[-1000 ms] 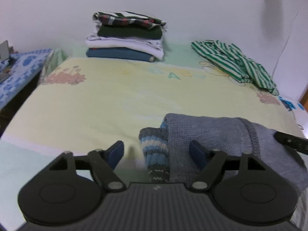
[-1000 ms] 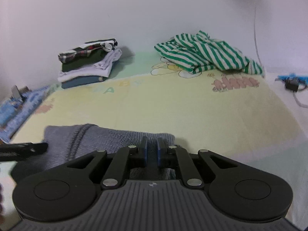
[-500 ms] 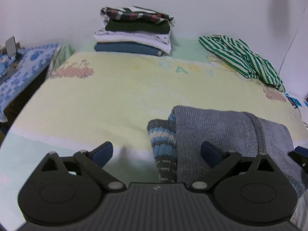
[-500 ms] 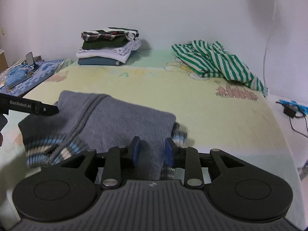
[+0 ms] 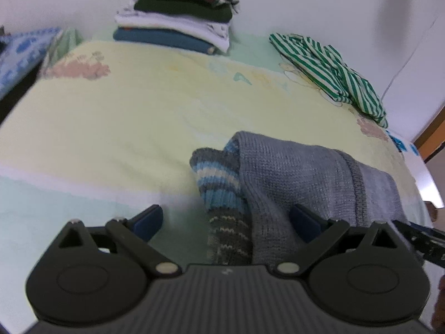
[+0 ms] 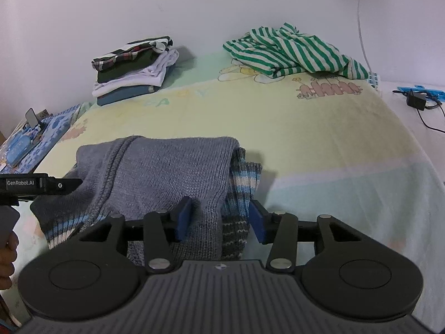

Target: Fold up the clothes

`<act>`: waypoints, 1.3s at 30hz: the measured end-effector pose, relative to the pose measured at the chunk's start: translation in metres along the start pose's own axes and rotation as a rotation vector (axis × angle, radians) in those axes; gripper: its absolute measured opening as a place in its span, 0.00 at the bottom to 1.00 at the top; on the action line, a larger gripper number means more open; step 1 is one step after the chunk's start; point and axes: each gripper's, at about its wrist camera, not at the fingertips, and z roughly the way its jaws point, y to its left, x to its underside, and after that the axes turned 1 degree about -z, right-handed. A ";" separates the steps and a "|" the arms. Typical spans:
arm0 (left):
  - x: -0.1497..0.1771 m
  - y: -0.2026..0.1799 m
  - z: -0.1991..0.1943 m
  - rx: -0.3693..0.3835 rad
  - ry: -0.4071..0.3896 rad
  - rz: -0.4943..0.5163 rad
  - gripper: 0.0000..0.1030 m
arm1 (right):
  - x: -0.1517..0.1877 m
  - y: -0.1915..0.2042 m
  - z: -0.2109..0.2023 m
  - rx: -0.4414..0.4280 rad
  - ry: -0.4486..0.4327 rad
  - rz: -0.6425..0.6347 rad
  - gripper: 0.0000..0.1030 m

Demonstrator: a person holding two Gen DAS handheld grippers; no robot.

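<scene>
We're letting go of the folded grey sweater (image 6: 167, 172) on the bed (image 6: 319, 144), left gripper (image 5: 225, 220) spread wide, right gripper (image 6: 218, 220) opening around its edge; next, the striped shirt (image 6: 292, 50) needs fetching.

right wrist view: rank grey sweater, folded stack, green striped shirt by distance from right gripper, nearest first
1. grey sweater: between the opening pads of the right gripper.
2. folded stack: far back, left, by the wall.
3. green striped shirt: far back, right. Too close to call against the stack.
</scene>
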 end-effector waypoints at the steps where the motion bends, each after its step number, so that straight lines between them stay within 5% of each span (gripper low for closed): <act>1: -0.001 0.000 0.001 0.011 0.009 -0.002 0.96 | -0.001 -0.001 0.001 -0.004 0.004 -0.001 0.46; 29: -0.011 -0.036 0.021 -0.057 0.119 0.076 0.99 | -0.006 -0.009 0.014 -0.041 0.050 0.109 0.56; 39: -0.018 -0.042 0.006 -0.046 0.058 0.168 0.99 | -0.012 -0.009 0.015 -0.074 0.072 0.101 0.58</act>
